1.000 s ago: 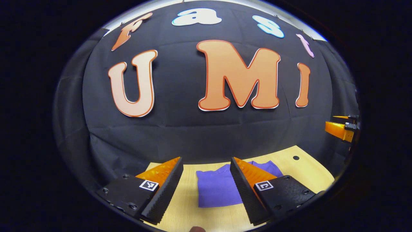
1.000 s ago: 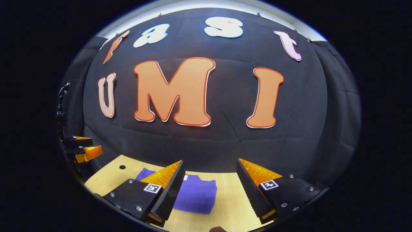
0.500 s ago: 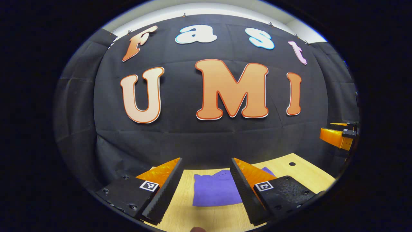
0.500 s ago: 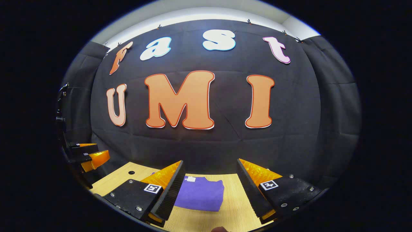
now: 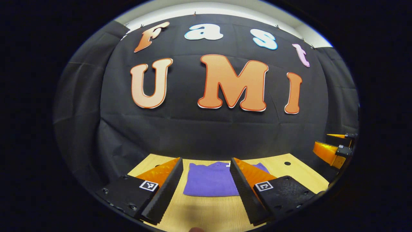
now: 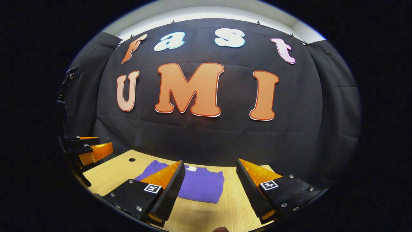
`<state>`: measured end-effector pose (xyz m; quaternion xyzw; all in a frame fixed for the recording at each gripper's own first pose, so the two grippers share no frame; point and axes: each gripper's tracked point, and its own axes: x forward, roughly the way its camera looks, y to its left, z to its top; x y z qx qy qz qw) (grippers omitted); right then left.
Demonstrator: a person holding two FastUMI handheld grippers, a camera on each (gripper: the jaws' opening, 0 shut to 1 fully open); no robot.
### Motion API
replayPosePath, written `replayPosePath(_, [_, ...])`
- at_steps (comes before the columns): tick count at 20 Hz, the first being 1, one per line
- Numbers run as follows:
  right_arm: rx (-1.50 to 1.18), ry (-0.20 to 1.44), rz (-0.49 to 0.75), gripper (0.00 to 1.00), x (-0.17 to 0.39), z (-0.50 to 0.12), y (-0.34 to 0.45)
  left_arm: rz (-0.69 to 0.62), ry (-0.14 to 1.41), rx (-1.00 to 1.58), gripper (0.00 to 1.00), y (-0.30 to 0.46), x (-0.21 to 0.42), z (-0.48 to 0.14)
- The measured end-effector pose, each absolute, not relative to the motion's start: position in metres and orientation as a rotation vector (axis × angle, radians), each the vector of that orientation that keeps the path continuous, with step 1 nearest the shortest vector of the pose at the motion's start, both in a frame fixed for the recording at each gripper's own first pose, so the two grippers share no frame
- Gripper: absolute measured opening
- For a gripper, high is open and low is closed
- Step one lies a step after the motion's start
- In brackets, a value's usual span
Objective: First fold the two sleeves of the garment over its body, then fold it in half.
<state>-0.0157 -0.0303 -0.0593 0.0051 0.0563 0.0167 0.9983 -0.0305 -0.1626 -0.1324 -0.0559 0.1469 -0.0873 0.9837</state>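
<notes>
From my left tongs (image 5: 206,180) I see the shirt (image 5: 209,183) folded flat on the bench (image 5: 209,212); the right finger (image 5: 244,190) hides its right edge; both tongs stand wide and hold nothing. From my right tongs (image 6: 210,190) the left finger (image 6: 167,193) covers the left part of the shirt (image 6: 202,188); a small white tag shows at its far edge, too small to make out. Compared with one second ago, both views sit higher and more of the bench (image 6: 206,216) shows.
</notes>
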Motion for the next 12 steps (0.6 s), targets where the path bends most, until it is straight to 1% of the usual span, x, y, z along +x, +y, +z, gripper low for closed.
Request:
replayPosePath(5, [-0.004,0.137,0.069,0.95,-0.017,-0.075,-0.015,-0.186,0.325,-0.061,0.94,-0.171,-0.035,-0.148])
replayPosePath(12, [-0.026,0.12,0.114,0.95,-0.008,-0.076,-0.013,-0.185,0.305,-0.026,0.93,-0.186,-0.04,-0.144])
